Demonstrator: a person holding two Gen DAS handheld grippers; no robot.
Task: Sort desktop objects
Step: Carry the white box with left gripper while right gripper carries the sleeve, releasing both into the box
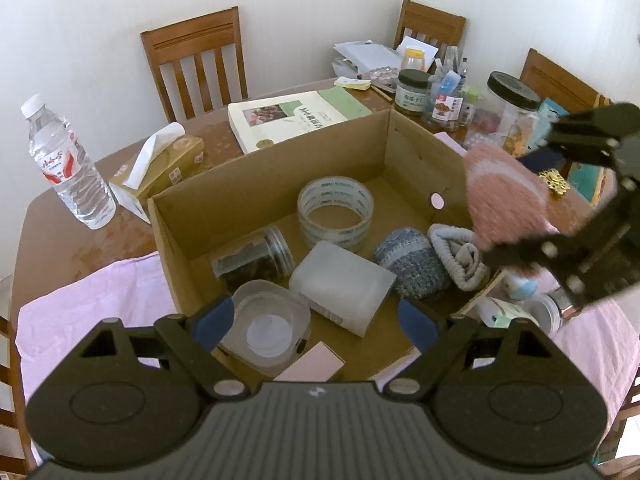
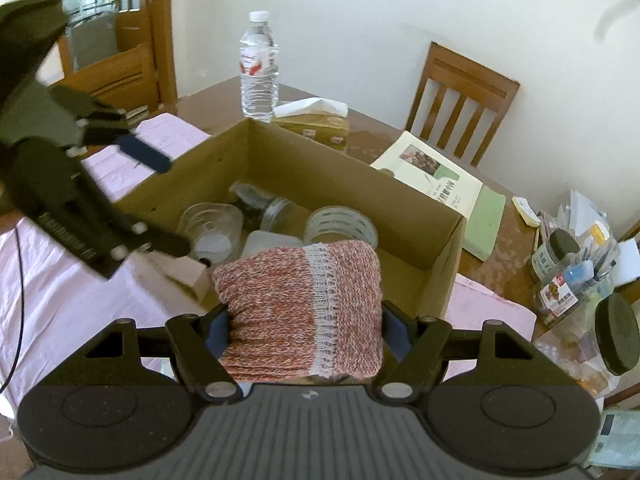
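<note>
Both wrist views angled down, close over shared cardboard box (image 1: pixel 208 232)

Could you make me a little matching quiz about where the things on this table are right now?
Things:
1. pink knitted bundle
2. roll of clear tape
3. clear plastic water bottle
4. pale green paperback book

Places:
A. flat on the table behind the cardboard box
B. lying inside the box
C. squeezed in the right gripper
D. upright left of the tissue box

Pairs: 1-C, 2-B, 3-D, 4-A
</note>
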